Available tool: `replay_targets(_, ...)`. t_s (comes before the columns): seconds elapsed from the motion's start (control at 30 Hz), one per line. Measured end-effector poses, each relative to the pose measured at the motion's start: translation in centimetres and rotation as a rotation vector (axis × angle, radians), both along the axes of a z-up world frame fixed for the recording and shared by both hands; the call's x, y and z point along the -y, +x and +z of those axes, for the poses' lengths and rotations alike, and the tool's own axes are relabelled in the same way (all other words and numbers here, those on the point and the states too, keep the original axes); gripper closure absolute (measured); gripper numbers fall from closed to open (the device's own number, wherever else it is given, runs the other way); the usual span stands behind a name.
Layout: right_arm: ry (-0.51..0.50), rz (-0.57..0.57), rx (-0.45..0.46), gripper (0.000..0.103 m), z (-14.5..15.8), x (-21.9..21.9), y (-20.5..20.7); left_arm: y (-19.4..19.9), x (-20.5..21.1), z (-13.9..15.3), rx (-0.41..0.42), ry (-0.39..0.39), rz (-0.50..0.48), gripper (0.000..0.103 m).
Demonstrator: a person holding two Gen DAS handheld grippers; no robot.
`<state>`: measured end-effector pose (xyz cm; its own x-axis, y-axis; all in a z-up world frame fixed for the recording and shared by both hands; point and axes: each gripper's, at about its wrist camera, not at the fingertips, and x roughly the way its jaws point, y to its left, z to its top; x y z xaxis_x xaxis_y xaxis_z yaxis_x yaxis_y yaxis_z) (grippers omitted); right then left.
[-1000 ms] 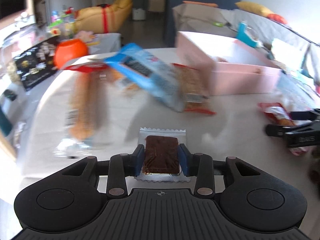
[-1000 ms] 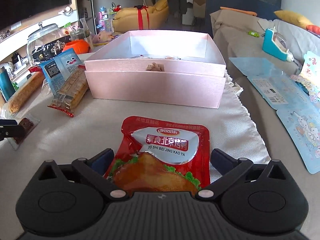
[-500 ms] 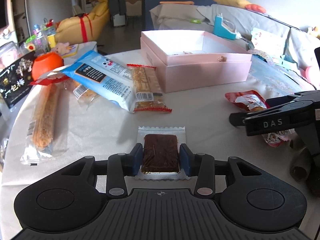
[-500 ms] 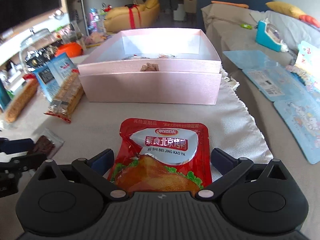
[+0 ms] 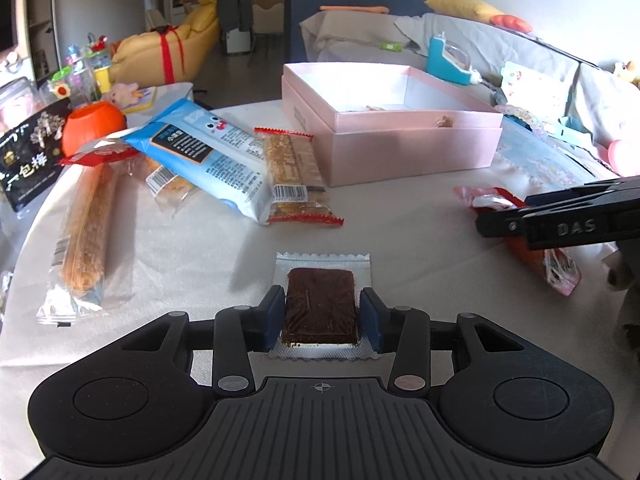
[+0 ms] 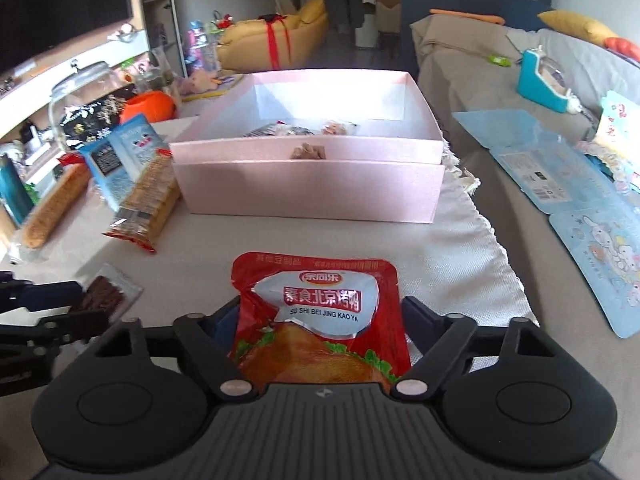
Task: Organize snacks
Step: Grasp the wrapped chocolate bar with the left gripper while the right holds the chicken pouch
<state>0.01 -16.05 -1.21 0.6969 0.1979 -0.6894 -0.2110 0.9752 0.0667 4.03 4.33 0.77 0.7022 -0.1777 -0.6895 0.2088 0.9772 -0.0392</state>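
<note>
A small clear packet with a dark brown bar [image 5: 320,280] lies flat on the white cloth between the blue pads of my left gripper [image 5: 322,312]. The pads stand just off its sides. To the right my right gripper [image 6: 320,312] is closing on a red pouch [image 6: 320,280]. Its fingers touch both edges and the pouch buckles a little. From the left wrist view the right gripper [image 5: 504,212] shows side-on over that pouch [image 5: 560,272]. From the right wrist view my left gripper [image 6: 86,304] is at the left edge. The open pink box [image 6: 308,184] stands behind, with a few snacks inside.
Left of the box [image 5: 400,148] lie a blue biscuit pack [image 5: 208,152], a red-ended cracker pack [image 5: 296,172] and a long stick pack [image 5: 86,232]. An orange cup [image 5: 92,124] and a black bag [image 5: 28,160] sit at the table's left edge. Blue card sheets [image 6: 536,168] cover the sofa on the right.
My left gripper swung right, then settled, and its pads eased slightly off the brown packet. The right jaws came in from wide open onto the red pouch's edges.
</note>
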Motion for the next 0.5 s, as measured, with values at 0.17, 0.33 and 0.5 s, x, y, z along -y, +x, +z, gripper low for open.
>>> replay_targets(0.17,-0.001,0.012,0.034,0.034,1.3,0.6,-1.1,0.1,-0.8,0.1,-0.021,-0.082,-0.015,0.056)
replay_targets(0.33,-0.022,0.011,0.062,0.034,2.0,1.0,-1.9,0.6,-2.0,0.2,-0.079,-0.21,-0.053,0.058)
replay_targets(0.5,-0.062,0.014,0.057,0.034,1.4,0.5,-2.0,1.0,-0.1,0.5,-0.083,-0.068,-0.095,0.056)
